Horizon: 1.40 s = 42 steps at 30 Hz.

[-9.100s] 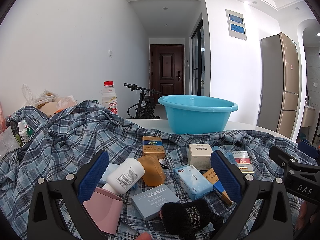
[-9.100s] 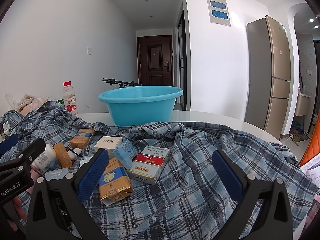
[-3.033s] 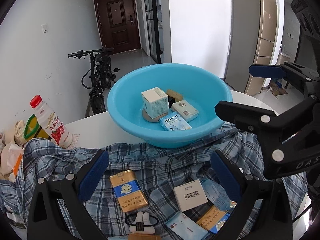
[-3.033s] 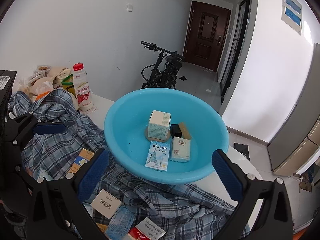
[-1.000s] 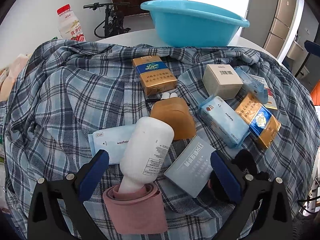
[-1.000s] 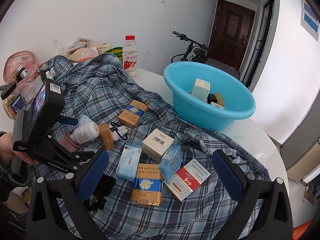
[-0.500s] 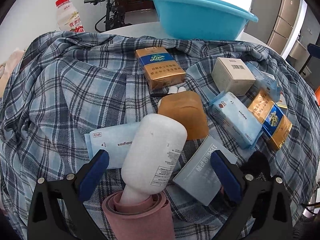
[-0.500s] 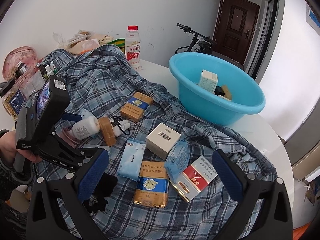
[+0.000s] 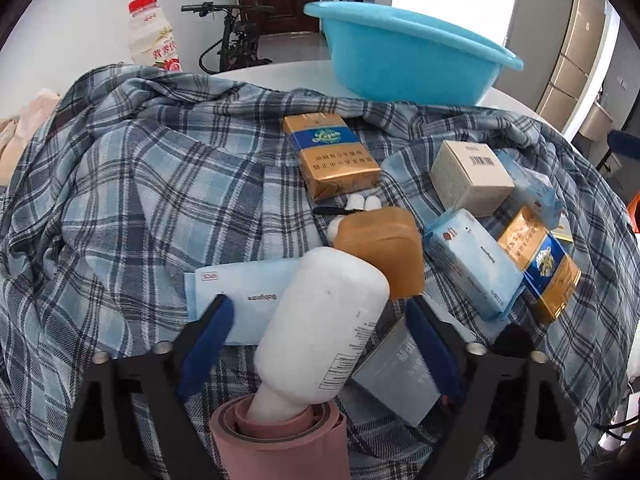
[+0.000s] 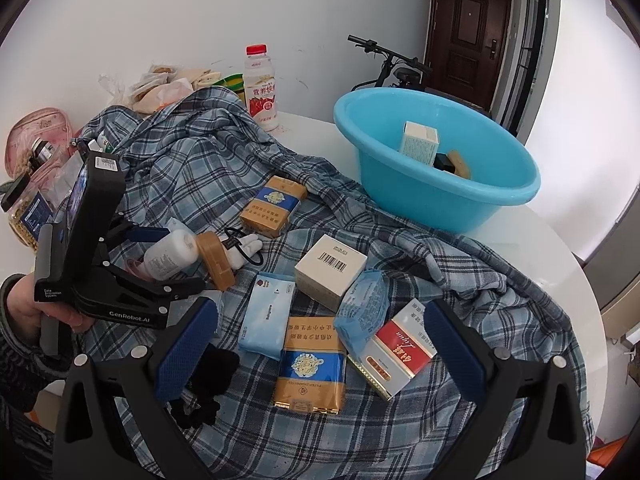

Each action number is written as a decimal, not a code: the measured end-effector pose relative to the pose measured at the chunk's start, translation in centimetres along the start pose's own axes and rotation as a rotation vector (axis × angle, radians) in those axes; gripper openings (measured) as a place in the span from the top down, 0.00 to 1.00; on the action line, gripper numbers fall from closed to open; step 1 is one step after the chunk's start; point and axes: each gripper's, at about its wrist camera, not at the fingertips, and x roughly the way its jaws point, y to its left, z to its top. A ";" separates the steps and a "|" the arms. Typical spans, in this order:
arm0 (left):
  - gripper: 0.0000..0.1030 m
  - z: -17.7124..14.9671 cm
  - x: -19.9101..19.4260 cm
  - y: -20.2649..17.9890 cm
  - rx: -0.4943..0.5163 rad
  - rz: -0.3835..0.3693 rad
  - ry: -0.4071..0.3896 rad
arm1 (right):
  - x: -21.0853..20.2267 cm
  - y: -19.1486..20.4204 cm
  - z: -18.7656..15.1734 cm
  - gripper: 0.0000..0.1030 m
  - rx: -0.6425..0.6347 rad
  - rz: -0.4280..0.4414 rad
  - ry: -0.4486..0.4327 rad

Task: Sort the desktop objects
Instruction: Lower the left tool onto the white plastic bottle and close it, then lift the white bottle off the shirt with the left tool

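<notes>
A white bottle (image 9: 324,320) with a pink cap (image 9: 280,440) lies on the plaid shirt (image 9: 160,200), cap towards me. My left gripper (image 9: 318,340) straddles it and its jaws are closing; a gap still shows between each pad and the bottle. In the right wrist view the left gripper (image 10: 162,260) sits low over that bottle (image 10: 170,254), held by a hand. My right gripper (image 10: 320,348) hovers open above a gold and blue pack (image 10: 310,364), gripping nothing. The blue basin (image 10: 440,200) at the back holds a pale box (image 10: 418,142) and other small items.
Around the bottle lie a tan case (image 9: 384,248), a grey box (image 9: 396,376), tissue packs (image 9: 468,260), a gold pack (image 9: 332,156), a barcode box (image 9: 468,176) and a red and white pack (image 10: 400,352). A black glove (image 10: 208,380) lies near. A drink bottle (image 10: 262,84) stands behind.
The left gripper's jaws have narrowed from wide open to close beside the white bottle, which looms a little larger. The right gripper has barely shifted and stays open.
</notes>
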 end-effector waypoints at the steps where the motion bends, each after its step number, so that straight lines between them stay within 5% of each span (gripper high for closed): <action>1: 0.38 0.0 -0.2 0.0 0.002 0.004 -0.009 | -0.1 -0.1 -0.1 0.00 0.008 0.003 0.000; 2: 0.51 -0.1 -0.5 0.1 0.002 0.005 -0.020 | -0.1 -0.3 -0.2 0.00 0.018 0.006 0.001; 5: 0.53 -0.2 -1.2 -0.2 0.024 0.007 -0.043 | -0.2 -0.9 -0.4 0.00 0.050 0.020 0.001; 10: 0.55 -0.4 -2.5 -1.3 0.087 0.063 -0.076 | -0.6 -1.8 -1.0 0.00 0.090 0.025 -0.022; 22: 0.58 -0.3 -5.6 -3.8 0.140 0.029 -0.136 | -1.2 -2.5 -2.3 0.00 0.102 0.018 -0.028; 42: 0.59 -1.2 -3.0 -3.4 0.114 0.051 -0.104 | -1.5 -4.4 -3.6 0.00 0.180 0.009 -0.013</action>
